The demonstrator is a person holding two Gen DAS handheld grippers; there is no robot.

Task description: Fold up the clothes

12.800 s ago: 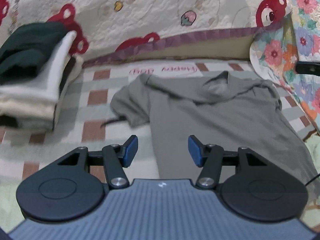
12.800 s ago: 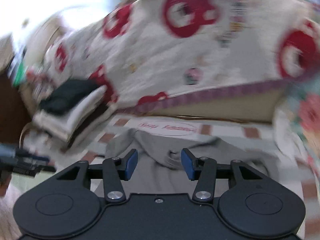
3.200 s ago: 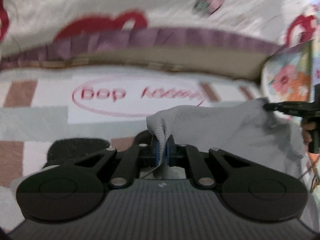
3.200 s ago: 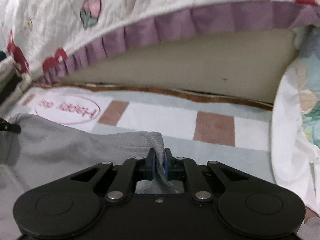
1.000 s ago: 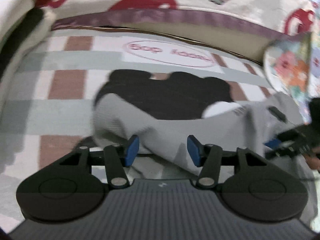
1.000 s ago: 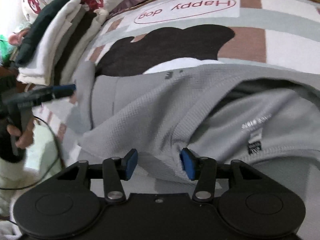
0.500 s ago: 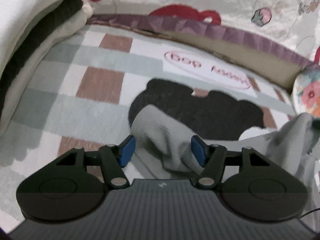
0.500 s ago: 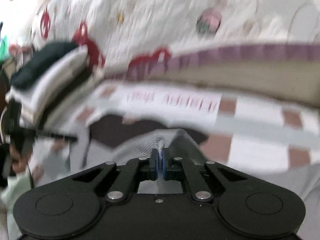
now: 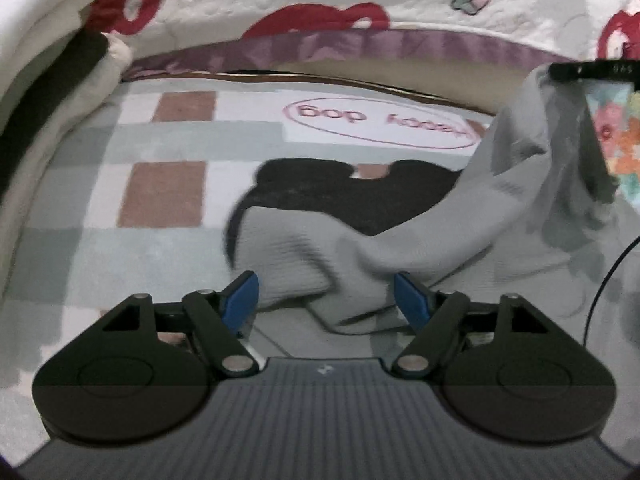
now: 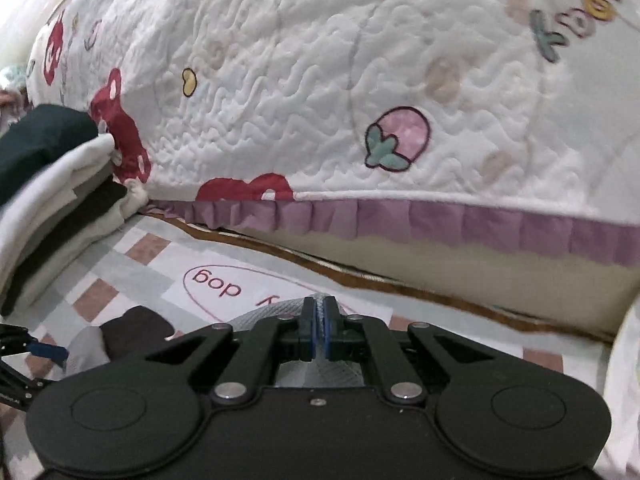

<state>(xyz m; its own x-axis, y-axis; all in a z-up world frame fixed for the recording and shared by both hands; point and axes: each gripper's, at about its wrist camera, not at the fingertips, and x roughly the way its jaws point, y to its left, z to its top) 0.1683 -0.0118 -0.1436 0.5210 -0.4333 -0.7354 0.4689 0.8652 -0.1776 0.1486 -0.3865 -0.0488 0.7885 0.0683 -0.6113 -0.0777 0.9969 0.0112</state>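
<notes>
Right now your left gripper [image 9: 326,296] is spread wide, its blue pads [image 9: 240,300] on either side of a bunched fold of the grey shirt [image 9: 440,240] without pinching it; the fabric lies between the fingers but you are not gripping anything there. Your right gripper [image 10: 319,330] is clenched tight on an edge of the same shirt [image 10: 280,312], a thin ridge of knit cloth squeezed between its pads.

From the left wrist view, the shirt heaps up just ahead of the open fingers on the checkered mat [image 9: 168,196], then rises in a slope toward the upper right, where the right gripper's black tip [image 9: 588,70] lifts it clear of the mat. Under and beyond the raised cloth, a dark dog-shaped patch [image 9: 340,192] printed on the mat shows, and past that a red oval with upside-down lettering [image 9: 380,124].

To your left a stack of folded clothes [image 10: 52,200] sits at the mat's edge, white and cream layers with black ones between and a dark green piece on top. Your left gripper's blue fingertip [image 10: 46,350] shows at the lower left of the right wrist view, close to the mat.

Farthest off, a white quilted bedcover [image 10: 320,100] with red bears, a pink strawberry and a purple frill hangs over a beige mattress side [image 10: 480,280]. A floral fabric [image 9: 620,140] shows at the far right of the left view.
</notes>
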